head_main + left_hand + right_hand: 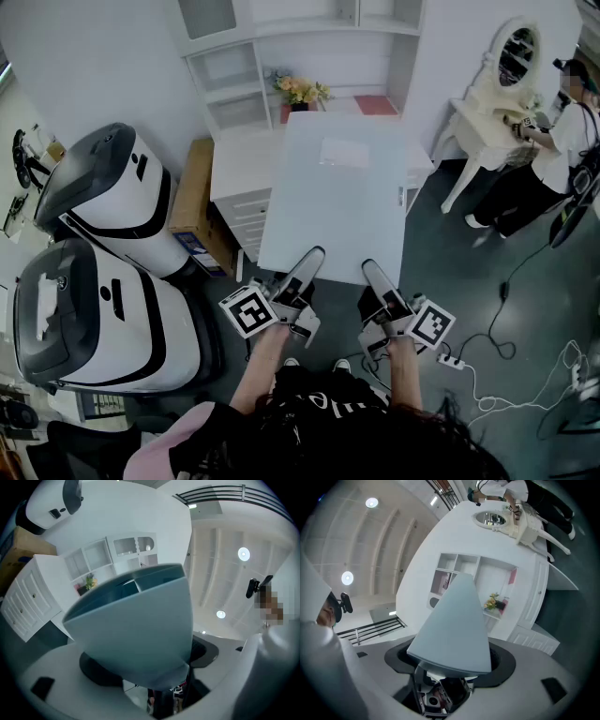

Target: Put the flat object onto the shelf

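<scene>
The left gripper and right gripper are each clamping the near edge of the pale flat board, seemingly firmly, and holding it tilted before the white shelf. Keeping both hands level should stop it twisting.

Smooth matt board, cardboard box

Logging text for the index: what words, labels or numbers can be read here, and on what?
Nothing can be read with certainty.
Shirt: white letters, partly hidden, unreadable.
Cardboard box label: too blurred to read.
Marker cubes: square patterns, no words.
Flat board: no text visible.
</scene>
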### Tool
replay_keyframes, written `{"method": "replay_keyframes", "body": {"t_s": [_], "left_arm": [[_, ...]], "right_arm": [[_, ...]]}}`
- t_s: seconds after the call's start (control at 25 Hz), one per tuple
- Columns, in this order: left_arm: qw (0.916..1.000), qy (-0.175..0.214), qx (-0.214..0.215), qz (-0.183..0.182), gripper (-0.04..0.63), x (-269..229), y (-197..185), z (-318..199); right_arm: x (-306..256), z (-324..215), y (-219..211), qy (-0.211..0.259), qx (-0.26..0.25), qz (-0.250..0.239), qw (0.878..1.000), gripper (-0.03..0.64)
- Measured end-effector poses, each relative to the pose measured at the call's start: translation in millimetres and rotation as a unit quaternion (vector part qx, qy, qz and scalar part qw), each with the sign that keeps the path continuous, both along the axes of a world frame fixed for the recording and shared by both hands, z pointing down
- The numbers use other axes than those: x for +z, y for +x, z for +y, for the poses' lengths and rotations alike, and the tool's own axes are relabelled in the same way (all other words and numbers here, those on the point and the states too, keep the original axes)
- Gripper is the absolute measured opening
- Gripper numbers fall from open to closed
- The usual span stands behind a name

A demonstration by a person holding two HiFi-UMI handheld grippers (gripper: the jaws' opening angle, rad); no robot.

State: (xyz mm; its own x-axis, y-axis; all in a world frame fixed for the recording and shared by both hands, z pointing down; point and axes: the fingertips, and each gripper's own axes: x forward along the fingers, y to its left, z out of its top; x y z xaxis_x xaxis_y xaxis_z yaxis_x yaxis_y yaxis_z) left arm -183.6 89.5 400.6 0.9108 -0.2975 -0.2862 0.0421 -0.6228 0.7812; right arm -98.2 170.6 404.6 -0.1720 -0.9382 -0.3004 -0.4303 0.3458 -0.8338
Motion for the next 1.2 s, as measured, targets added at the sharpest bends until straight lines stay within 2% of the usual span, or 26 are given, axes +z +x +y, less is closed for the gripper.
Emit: {"method": "replay_keyframes", "body": {"t_s": [0.12,0.28,0.6,0.72,0.84,1.2], "left_arm": [[0.9997,-0.002,0.012,0.021,0.388,-4,5,5],[0.9999,0.007,-0.003,-0.007,0.388,5,4,0],[0.9998,0.014,-0.010,0.014,0.387,4,10,-1],[0.9997,0.011,-0.010,0.020,0.388,-3,36,3],[0.9997,0.010,-0.021,0.001,0.387,1,60,7],[0.9999,0.007,-0.016,0.001,0.387,8,92,24]], "right_arm": [[2,0,2,0.002,-0.002,0.002,1.000,0.310],[2,-1,4,0.003,-0.005,0.003,1.000,0.310],[2,-3,12,0.013,-0.011,0.019,1.000,0.311],[-1,-2,37,0.012,-0.015,0.012,1.000,0.311],[0,3,63,0.007,-0.021,0.004,1.000,0.311],[8,19,95,0.004,-0.020,0.004,1.000,0.311]]}}
